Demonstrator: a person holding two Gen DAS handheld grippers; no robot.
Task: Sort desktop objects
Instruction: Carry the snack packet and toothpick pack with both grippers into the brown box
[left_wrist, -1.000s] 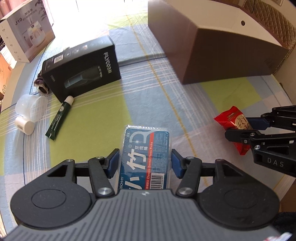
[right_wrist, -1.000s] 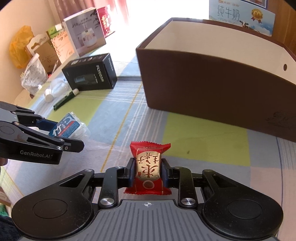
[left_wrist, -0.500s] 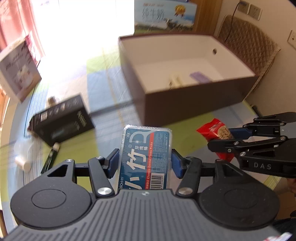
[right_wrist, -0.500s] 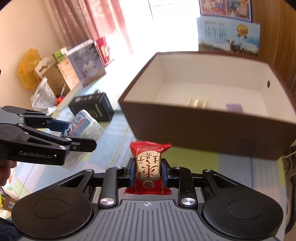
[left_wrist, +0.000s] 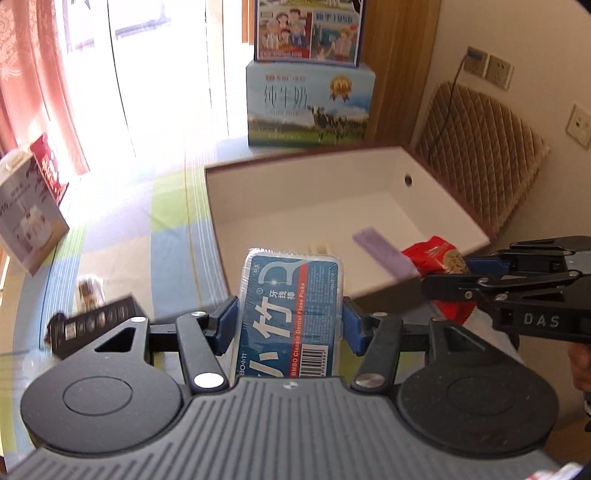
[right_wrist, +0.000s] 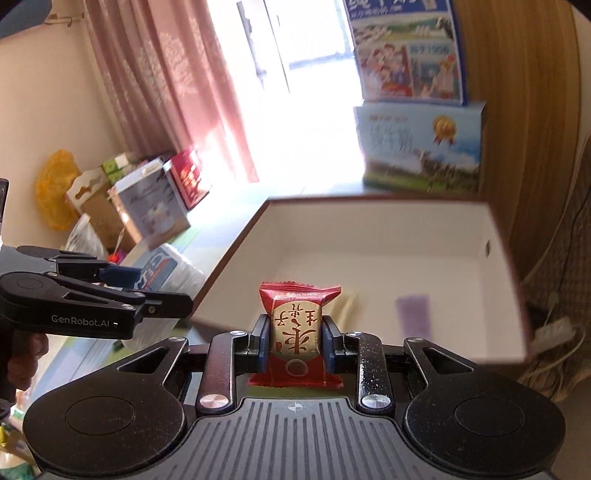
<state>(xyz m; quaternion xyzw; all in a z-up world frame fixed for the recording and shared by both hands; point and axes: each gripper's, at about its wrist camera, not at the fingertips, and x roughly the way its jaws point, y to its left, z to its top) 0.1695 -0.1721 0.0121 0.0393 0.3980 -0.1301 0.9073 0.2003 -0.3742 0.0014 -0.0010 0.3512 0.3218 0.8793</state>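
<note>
My left gripper (left_wrist: 290, 325) is shut on a blue dental floss pick box (left_wrist: 290, 314) and holds it in the air at the near wall of the brown storage box (left_wrist: 295, 173). My right gripper (right_wrist: 295, 343) is shut on a red snack packet (right_wrist: 295, 325), held over the same box's near edge (right_wrist: 236, 254). In the left wrist view the right gripper (left_wrist: 461, 280) carries the red packet (left_wrist: 432, 254) at the right. In the right wrist view the left gripper (right_wrist: 147, 284) holds the floss box (right_wrist: 162, 269) at the left. A purple strip (left_wrist: 384, 253) and a pale item (left_wrist: 319, 248) lie inside the box.
A black product box (left_wrist: 92, 325) lies on the checked tablecloth (left_wrist: 173, 258) at the left, with a white carton (left_wrist: 26, 214) behind it. Milk cartons (left_wrist: 308, 103) are stacked beyond the storage box. A quilted chair back (left_wrist: 476, 155) stands at the right. A hand (right_wrist: 22, 354) grips the left tool.
Both grippers have risen and moved forward toward the storage box with their loads; its white inside now shows, and the table items have dropped to the lower left.
</note>
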